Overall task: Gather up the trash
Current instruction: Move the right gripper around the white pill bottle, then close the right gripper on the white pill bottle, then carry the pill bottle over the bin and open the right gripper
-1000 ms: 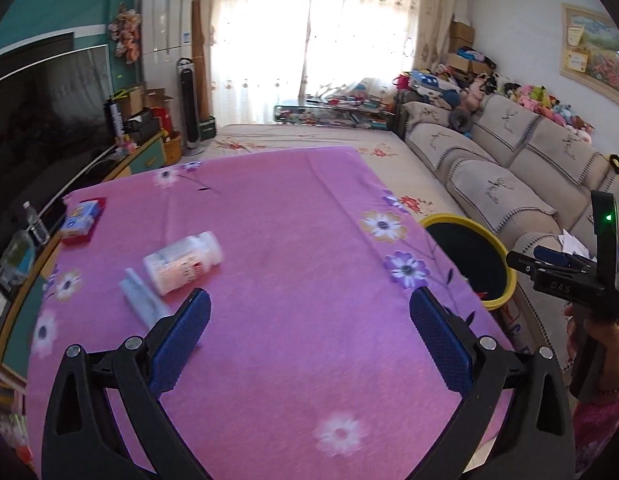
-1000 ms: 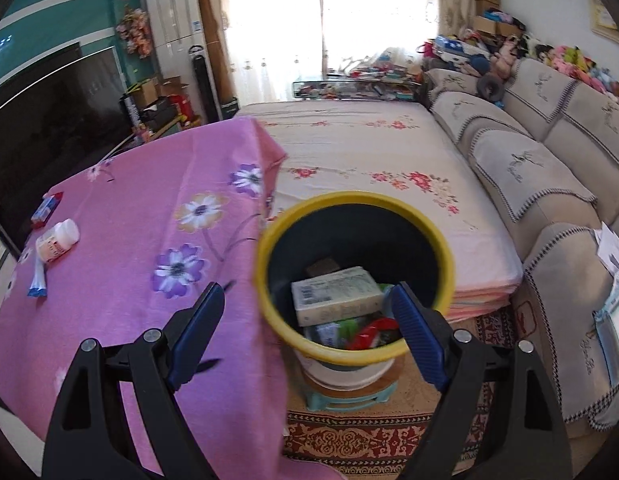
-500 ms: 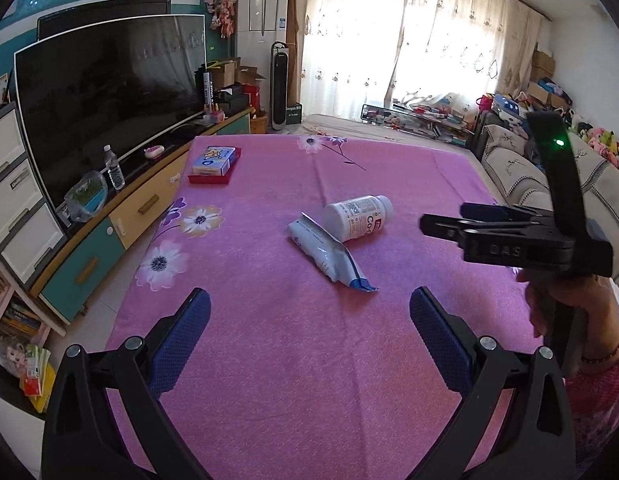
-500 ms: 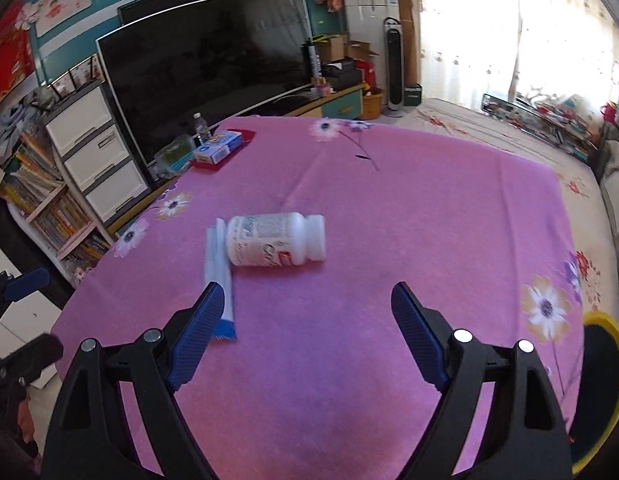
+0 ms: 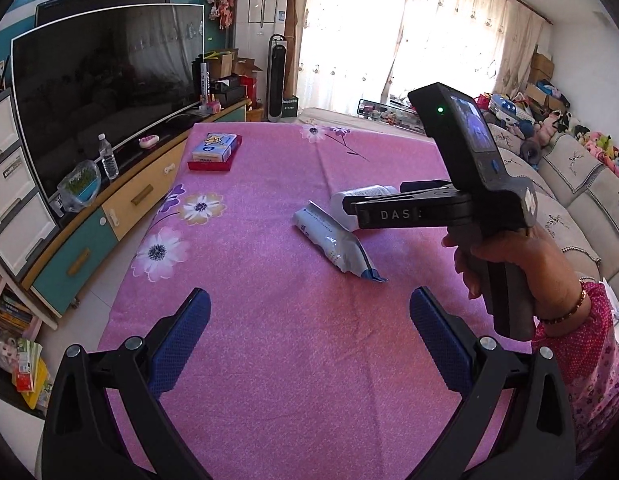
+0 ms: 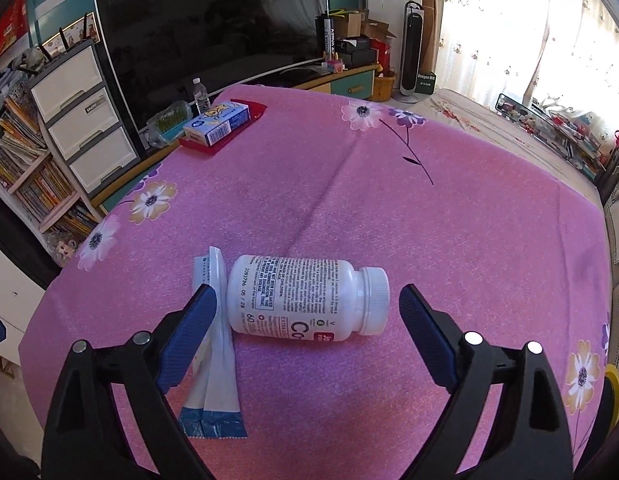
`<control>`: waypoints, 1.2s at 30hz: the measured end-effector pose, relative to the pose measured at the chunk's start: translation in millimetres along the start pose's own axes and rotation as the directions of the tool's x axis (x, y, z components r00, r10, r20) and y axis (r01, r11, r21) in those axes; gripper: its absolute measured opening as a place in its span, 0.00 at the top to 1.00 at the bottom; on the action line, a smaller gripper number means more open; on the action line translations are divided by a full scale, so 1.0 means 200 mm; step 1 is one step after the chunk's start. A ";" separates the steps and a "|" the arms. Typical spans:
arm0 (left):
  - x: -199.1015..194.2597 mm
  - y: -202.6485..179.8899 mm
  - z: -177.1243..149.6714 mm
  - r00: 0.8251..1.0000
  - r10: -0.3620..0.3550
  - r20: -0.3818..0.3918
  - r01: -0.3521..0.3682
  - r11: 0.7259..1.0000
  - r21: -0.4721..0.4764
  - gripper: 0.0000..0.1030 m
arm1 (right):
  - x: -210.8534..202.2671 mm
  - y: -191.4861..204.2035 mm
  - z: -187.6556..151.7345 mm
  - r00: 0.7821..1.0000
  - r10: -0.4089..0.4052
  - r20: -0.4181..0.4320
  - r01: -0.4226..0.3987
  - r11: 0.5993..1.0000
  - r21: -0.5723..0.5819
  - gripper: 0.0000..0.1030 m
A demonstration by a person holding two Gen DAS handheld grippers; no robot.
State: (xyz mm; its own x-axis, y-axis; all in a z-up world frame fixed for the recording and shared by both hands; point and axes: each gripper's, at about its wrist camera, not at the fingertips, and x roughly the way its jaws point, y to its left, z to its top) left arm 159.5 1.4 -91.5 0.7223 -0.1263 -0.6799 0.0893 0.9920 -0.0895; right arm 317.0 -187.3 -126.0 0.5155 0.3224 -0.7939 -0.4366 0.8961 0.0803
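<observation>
My right claw (image 6: 305, 320), spread wide, straddles the pill bottle (image 6: 305, 300) lying on the bench (image 6: 449, 220), its long axis running finger to finger; my left claw (image 5: 309, 332) hangs open, farther back.

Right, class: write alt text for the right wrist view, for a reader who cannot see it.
An open right gripper frames a white pill bottle lying on its side on a pink flowered tablecloth, cap to the right. A flattened white and blue tube lies beside the bottle's base, partly behind one blue finger pad. A small box on a red tray sits at the far edge, before a television.
</observation>
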 end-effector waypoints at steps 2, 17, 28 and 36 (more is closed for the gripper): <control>0.01 0.00 0.00 1.000 -0.002 -0.005 0.002 1.000 -0.001 0.05 | 0.04 0.01 0.01 1.000 -0.009 -0.015 0.009 1.000 -0.007 0.15; 0.06 -0.07 -0.03 1.000 -0.017 -0.024 0.017 1.000 0.019 0.05 | -0.06 0.00 -0.04 0.998 -0.051 0.036 0.051 0.999 0.013 0.22; 0.10 -0.19 -0.03 0.998 -0.044 -0.038 0.046 0.998 0.052 0.05 | -0.43 -0.28 -0.25 0.981 -0.160 0.111 0.146 0.982 0.123 0.22; 0.14 -0.27 -0.01 0.997 -0.057 -0.051 0.060 0.997 0.055 0.05 | -0.68 -0.68 -0.51 0.939 -0.328 0.101 0.289 0.915 0.281 0.22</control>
State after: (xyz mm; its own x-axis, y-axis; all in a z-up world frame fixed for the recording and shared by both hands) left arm 173.4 -55.9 -107.1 0.6803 -0.1827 -0.7098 0.1700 0.9814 -0.0897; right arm 230.0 -383.6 -89.7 0.7017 0.0396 -0.7114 -0.0434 0.9990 0.0128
